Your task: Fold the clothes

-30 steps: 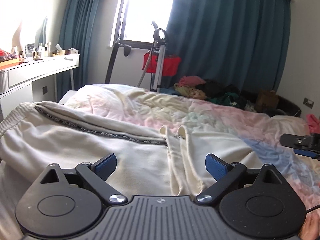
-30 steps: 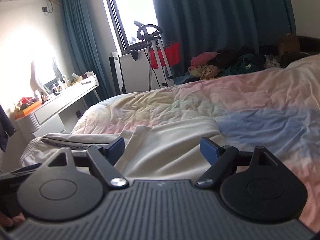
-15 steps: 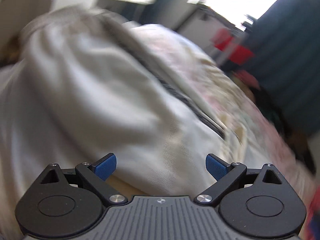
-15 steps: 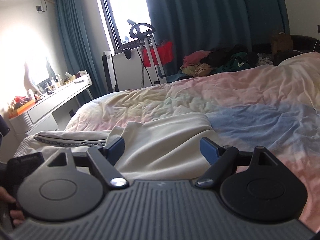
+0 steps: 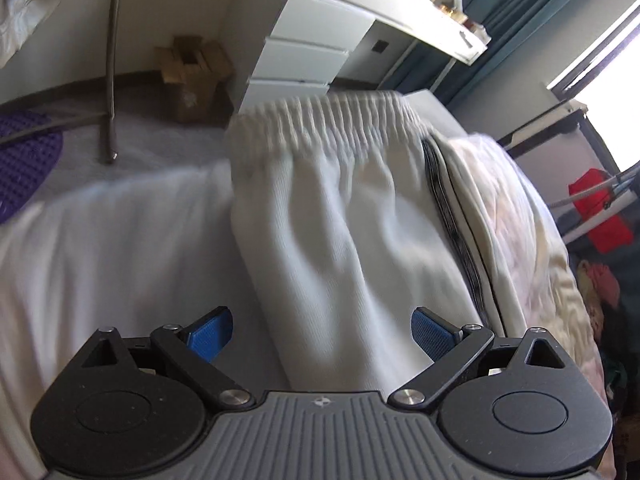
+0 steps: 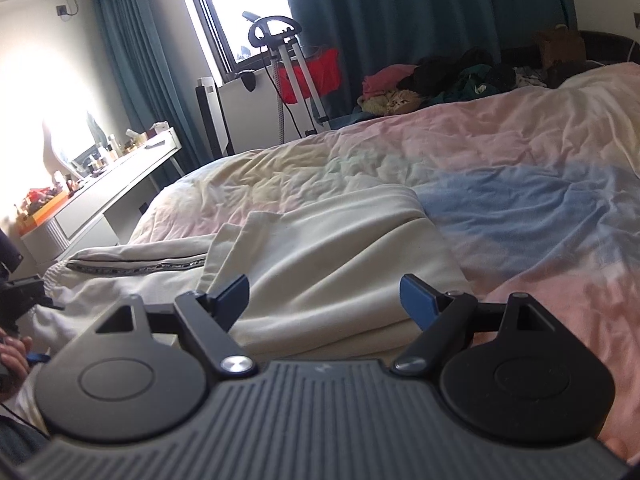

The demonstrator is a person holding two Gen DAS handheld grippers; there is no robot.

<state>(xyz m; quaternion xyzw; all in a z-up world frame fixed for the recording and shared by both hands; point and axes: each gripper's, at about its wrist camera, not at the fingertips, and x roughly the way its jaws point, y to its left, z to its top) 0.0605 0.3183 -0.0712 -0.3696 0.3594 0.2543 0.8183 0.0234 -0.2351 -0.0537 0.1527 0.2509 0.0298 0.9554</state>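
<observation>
A wide bed (image 6: 500,168) fills most of the room, covered with a crumpled quilt in pale pink, yellow and blue. Dark teal curtains (image 6: 420,12) hang along the far wall beside a bright window (image 6: 240,4). A white desk (image 6: 120,184) crowded with small bottles stands against the side wall, with a white set of drawers (image 5: 300,60) under its end. A heap of coloured clothes (image 6: 440,80) lies at the far edge of the bed, near a metal stand with a red bag (image 6: 316,74). A cardboard box (image 5: 192,76) sits on the grey floor beside the drawers.

Cream trousers (image 6: 320,256) lie spread on the near side of the bed, the gathered waistband (image 5: 328,120) towards the desk end and a dark patterned stripe (image 5: 452,216) running down the side seam.

The left gripper (image 5: 320,332) tilts steeply down over the trousers just below the waistband, its view rolled sideways; its blue fingers (image 5: 212,332) stand wide apart with nothing held. The right gripper (image 6: 324,300) points gently down over the trouser legs, also spread wide and empty. A hand (image 6: 14,354) shows at the left edge of the right view.
</observation>
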